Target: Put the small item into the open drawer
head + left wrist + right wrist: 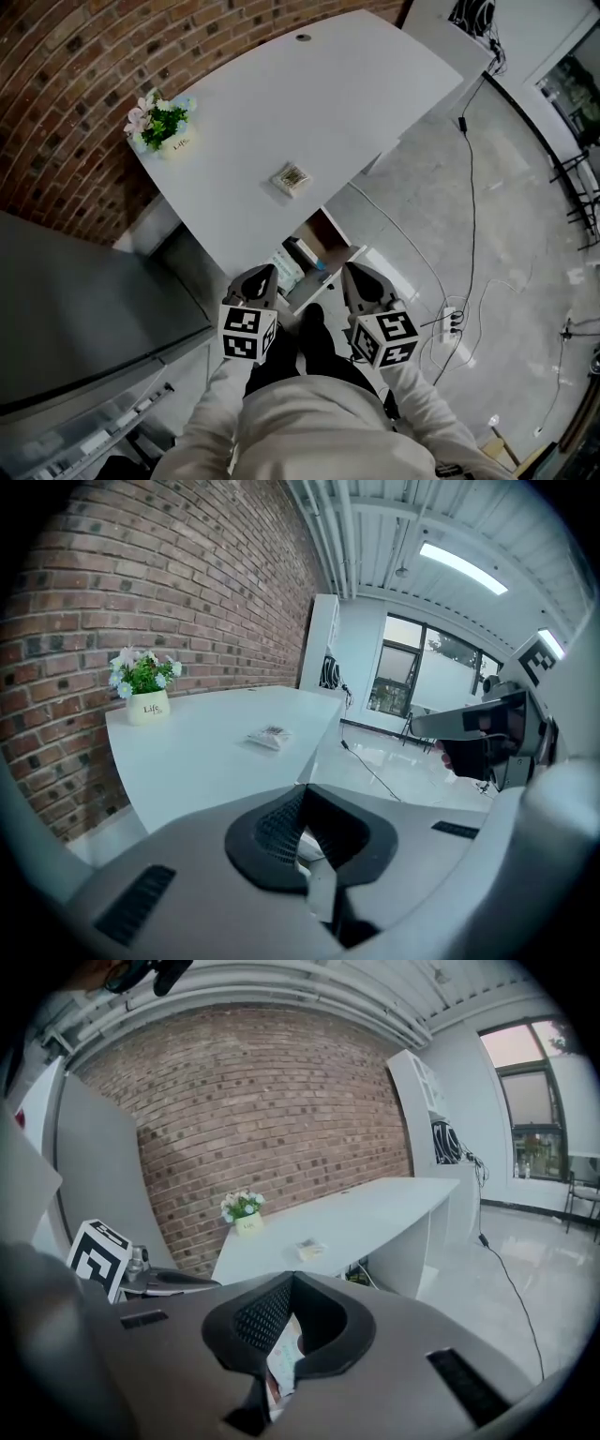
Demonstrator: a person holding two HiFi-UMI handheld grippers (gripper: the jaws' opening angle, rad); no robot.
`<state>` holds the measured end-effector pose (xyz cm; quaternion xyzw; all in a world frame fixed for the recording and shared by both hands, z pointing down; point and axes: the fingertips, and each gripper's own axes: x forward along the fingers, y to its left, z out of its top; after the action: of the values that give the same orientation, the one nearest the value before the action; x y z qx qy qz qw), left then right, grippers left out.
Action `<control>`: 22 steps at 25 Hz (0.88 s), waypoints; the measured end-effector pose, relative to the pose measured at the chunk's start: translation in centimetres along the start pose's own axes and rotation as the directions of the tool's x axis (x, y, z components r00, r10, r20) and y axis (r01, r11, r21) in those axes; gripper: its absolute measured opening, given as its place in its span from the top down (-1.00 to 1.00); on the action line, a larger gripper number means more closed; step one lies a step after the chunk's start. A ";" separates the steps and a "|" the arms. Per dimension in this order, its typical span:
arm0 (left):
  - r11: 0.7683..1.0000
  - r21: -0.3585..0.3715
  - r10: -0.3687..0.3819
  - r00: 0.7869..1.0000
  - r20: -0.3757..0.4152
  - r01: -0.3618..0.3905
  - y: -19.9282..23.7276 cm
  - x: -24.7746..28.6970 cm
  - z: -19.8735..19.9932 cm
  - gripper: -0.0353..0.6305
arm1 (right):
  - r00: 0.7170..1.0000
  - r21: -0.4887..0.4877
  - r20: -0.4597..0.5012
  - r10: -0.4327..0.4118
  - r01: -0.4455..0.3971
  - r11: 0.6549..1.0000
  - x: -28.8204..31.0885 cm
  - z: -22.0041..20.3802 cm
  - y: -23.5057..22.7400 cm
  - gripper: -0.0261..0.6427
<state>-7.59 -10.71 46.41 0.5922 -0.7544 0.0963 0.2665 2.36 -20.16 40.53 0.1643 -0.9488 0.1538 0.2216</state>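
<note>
Grippers, two of them, hung just off the desk's (281,94) near edge: left gripper (264,274) and right gripper (354,275), both with jaws pressed together on nothing. One small packet (291,178) lay alone mid-desk, well apart from both tips. One flower pot (161,125) stood at the desk's left end. One open drawer (319,246) showed under the desk's near edge, between the grippers. One cable (472,187) trailed right of the desk.

Red brick wall (66,112), curved white desk (309,103), glossy grey floor (516,244) with trailing cables (472,187), tall windows (412,672), ceiling strip light (464,567).
</note>
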 end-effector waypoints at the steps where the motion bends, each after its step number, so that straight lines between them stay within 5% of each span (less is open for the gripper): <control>1: 1.000 0.006 -0.002 1.000 0.002 0.002 -0.1 0.0 0.2 0.84 | 1.000 0.003 0.008 0.001 -0.001 1.000 -0.3 0.2 0.1 0.84; 22: 0.999 0.047 0.011 0.997 0.078 -0.015 0.3 -2.1 3.5 0.84 | 0.996 -0.087 0.092 0.021 -0.013 0.996 -3.1 2.4 2.2 0.84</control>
<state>-8.56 -10.41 42.46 0.5967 -0.7654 0.0927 0.2225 3.23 -18.31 36.57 0.1532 -0.9652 0.1067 0.1830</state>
